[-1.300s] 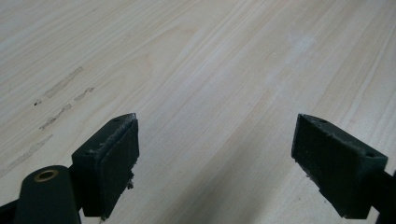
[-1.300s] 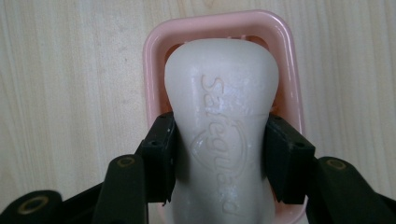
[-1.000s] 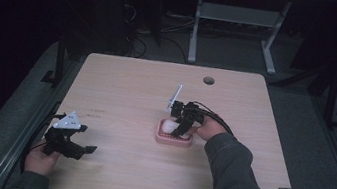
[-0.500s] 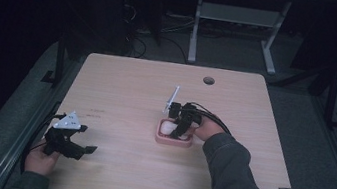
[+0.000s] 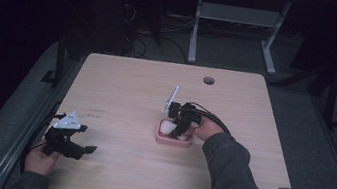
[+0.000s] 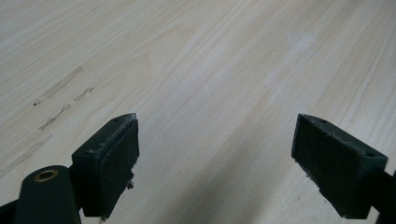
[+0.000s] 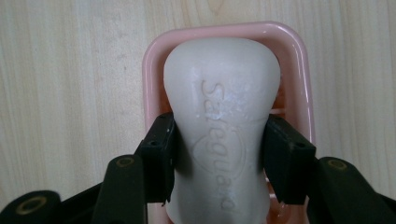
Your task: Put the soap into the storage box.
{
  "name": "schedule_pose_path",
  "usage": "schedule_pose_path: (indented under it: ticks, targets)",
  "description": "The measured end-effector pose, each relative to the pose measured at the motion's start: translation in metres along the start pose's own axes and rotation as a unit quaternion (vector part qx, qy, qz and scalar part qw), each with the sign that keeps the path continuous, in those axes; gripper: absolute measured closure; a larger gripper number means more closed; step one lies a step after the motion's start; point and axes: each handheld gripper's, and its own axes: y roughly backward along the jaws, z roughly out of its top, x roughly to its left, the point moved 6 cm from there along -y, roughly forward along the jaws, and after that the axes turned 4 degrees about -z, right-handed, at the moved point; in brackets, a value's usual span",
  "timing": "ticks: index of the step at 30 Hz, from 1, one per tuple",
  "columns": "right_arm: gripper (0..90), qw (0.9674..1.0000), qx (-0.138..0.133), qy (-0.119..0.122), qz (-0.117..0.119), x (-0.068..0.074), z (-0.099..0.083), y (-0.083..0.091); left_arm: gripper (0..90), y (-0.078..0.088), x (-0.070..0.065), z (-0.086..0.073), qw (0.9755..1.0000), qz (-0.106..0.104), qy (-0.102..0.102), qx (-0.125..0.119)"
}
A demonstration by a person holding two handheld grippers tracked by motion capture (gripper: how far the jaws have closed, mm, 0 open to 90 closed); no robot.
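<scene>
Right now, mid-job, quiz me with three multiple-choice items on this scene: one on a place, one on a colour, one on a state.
1. Where does the bar of soap lie?
A. in the soap dish
B. on the bare table
C. between the left claw's jaws

2. What colour is the soap dish?
A. blue
B. pink
C. green

3. How does the right claw stand?
A. wide open above the soap
B. shut on nothing
C. shut on the bar of soap

Answers:
1 A: the right gripper view shows the dish rim around the bar.
2 B: the rim is pink in both the right gripper view and the high view.
3 C: both black pads press on the bar's narrow waist.
</scene>
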Motion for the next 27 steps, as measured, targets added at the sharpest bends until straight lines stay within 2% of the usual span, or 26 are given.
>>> schedule_pose_path:
  ticks: [7,13,18,24,27]
  targets:
    - [48.0,0.9999,0.010,0.002,-0.003,0.001,-0.001,-0.003,14.9,0.000,0.000,0.000,1.0000,0.000,0.000,0.000]
    - [44.0,0.9999,-0.008,-0.008,0.000,-0.001,-0.001,0.004,14.9,0.000,0.000,0.000,1.0000,0.000,0.000,0.002]
    - [39.7,0.9998,0.002,-0.020,0.002,0.000,-0.006,0.005,14.9,0.000,0.000,0.000,1.0000,0.000,0.001,0.002]
    - [38.5,0.9995,-0.014,-0.028,0.001,0.000,-0.006,0.013,14.9,0.000,0.000,0.000,1.0000,0.000,0.000,0.002]
    - [37.9,0.9995,-0.013,-0.028,-0.005,0.000,-0.008,0.015,14.9,0.000,0.000,0.000,1.0000,0.000,0.000,0.000]
